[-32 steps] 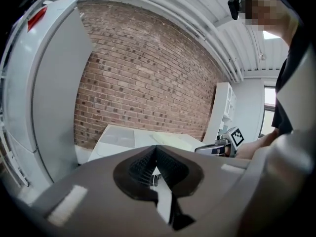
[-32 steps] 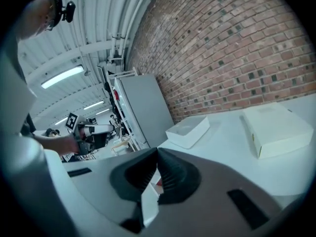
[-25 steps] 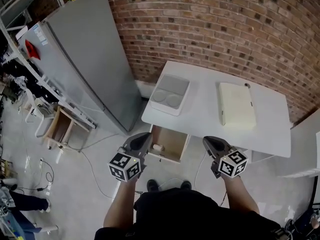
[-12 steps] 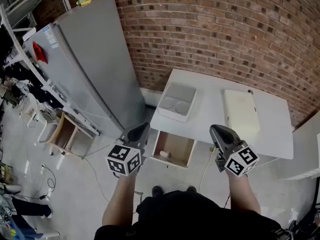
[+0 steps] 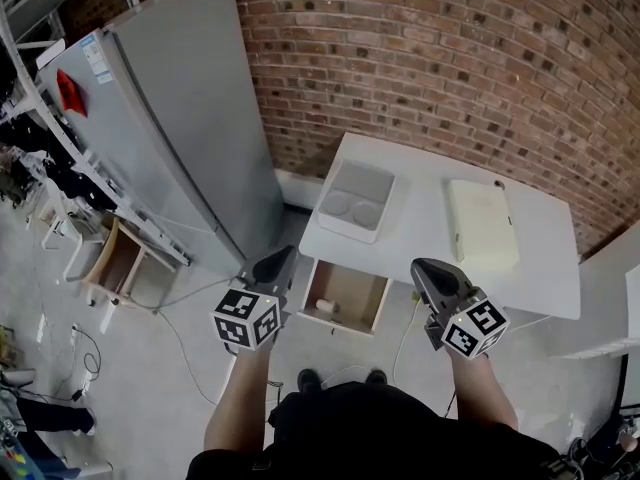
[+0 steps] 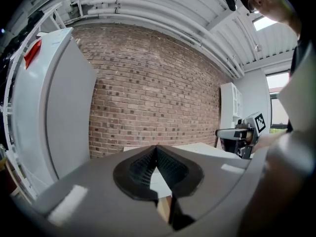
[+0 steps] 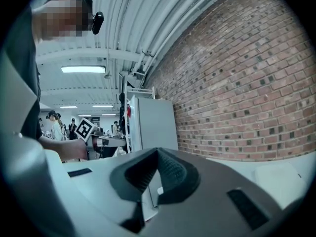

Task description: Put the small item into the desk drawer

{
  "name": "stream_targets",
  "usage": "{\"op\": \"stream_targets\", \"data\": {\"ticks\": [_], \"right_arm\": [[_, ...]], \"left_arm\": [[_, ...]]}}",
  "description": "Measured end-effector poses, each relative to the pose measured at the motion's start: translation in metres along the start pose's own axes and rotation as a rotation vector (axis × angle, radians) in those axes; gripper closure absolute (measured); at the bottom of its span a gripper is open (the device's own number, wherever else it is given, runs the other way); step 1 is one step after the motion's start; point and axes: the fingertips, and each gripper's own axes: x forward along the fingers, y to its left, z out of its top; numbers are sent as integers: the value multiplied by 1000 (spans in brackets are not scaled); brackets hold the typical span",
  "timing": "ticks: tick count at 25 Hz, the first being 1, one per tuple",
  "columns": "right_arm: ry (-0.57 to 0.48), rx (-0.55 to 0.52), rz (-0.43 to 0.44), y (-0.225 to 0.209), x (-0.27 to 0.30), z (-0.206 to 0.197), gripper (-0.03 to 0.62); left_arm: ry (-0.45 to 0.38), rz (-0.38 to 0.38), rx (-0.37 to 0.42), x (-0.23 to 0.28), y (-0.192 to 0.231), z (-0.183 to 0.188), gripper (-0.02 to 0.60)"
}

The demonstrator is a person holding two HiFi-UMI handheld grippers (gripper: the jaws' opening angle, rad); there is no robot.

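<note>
Head view: open drawer (image 5: 355, 288) between left claw (image 5: 280, 263) and right claw (image 5: 425, 268), small item (image 5: 322, 306) inside, nearer the left claw. Left gripper view: clenched, empty. Right gripper view: clenched, empty. Item looks placed; next, push the drawer shut.

The head view looks steeply down from high above the white counter (image 5: 420, 218), with the left gripper (image 5: 277, 264) and right gripper (image 5: 424, 269) nearer the camera. The left gripper view sits close behind its own jaws, looking forward past them to the counter edge and brick wall (image 6: 148, 93). The right gripper view does likewise, sharing that wall and counter, the left gripper left of its jaws.
</note>
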Motion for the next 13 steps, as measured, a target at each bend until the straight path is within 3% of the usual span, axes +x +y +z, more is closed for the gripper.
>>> {"op": "stream_targets", "data": {"ticks": [7,13], "right_arm": [[43,-18,8,-13,22,-13,582],[-2,-6,-18,-28,33,-1,582]], "left_arm": [[28,-3,-4,13,27,-12,571],[10,19,-21,21,47,0,571]]}}
